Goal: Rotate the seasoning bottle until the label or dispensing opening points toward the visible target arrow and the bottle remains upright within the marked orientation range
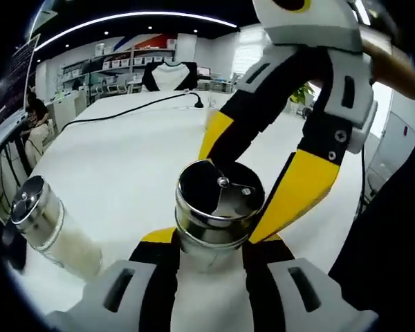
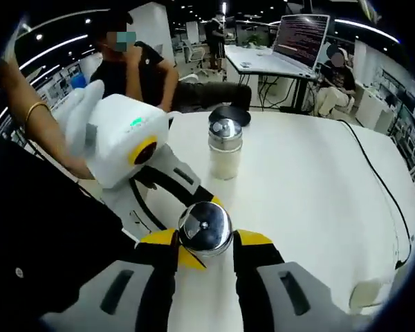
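Both the left tongs and the right tongs pinch the seasoning bottle so it stays upright on the table while turning

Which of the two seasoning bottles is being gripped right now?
The bottle between both tools' jaws, its metal cap close to each camera. The other bottle, holding white seasoning, stands free on the white table, untouched.
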A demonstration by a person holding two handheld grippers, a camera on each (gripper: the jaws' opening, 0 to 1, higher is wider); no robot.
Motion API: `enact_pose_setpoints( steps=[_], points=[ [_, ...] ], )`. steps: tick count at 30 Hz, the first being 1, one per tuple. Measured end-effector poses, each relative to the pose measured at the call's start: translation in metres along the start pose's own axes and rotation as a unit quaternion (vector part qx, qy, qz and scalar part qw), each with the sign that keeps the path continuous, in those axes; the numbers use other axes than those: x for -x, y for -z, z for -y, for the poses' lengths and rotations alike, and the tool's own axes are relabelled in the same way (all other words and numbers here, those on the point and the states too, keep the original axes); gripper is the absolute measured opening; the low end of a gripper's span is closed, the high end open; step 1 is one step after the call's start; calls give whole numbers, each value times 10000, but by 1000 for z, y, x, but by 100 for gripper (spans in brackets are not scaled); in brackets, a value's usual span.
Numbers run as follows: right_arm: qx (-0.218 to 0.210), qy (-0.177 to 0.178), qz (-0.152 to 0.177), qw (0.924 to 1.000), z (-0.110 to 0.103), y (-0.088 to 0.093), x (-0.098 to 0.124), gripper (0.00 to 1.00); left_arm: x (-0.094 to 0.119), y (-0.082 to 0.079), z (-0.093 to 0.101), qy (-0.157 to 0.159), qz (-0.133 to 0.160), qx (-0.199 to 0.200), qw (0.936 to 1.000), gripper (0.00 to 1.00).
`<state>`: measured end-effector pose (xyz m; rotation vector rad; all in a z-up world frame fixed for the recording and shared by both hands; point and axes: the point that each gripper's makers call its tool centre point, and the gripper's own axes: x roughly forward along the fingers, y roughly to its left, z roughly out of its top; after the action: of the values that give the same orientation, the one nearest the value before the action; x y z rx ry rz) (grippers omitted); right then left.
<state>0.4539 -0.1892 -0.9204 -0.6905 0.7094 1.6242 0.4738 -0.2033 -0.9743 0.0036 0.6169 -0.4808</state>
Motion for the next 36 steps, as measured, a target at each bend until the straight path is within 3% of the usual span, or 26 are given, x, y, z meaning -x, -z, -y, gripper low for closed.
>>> enact_pose_setpoints(
  steps=[4, 5, 8, 14, 18, 24, 29, 32, 36],
  points=[
    [-48, 84, 29, 9999, 2, -4, -2, 28, 4, 0, -5, -85, -51, -108, 9999, 39],
    [-116, 116, 38, 9999, 4, -4, -3, 28, 8, -2, -10, -266, -22, 25, 9996, 41],
    [-444, 413, 157, 9980, 13, -9, -5, 28, 16, -8, -11, -308, 192, 230, 9991, 45],
    [-531, 511, 144, 9972, 18, -13, -10, 28, 29, 2, -10, -436, 75, 201, 9988, 45],
    [-555, 541, 159, 9969, 20, -15, -12, 28, 40, 3, -14, -637, 279, 755, 9947, 46],
    [-665, 524, 195, 9962, 21, -19, -15, 29, 55, -2, -17, -785, 332, 1084, 9904, 50],
    [-739, 532, 216, 9956, 22, -22, -20, 29, 71, -7, -14, -858, 441, 1120, 9890, 55],
    [-871, 569, 235, 9943, 23, -22, -20, 29, 75, -3, -12, -868, 284, 1085, 9899, 58],
    [-1153, 659, 539, 9897, 24, -27, -12, 33, 85, -14, -9, -926, 404, 1071, 9891, 67]
  ],
)
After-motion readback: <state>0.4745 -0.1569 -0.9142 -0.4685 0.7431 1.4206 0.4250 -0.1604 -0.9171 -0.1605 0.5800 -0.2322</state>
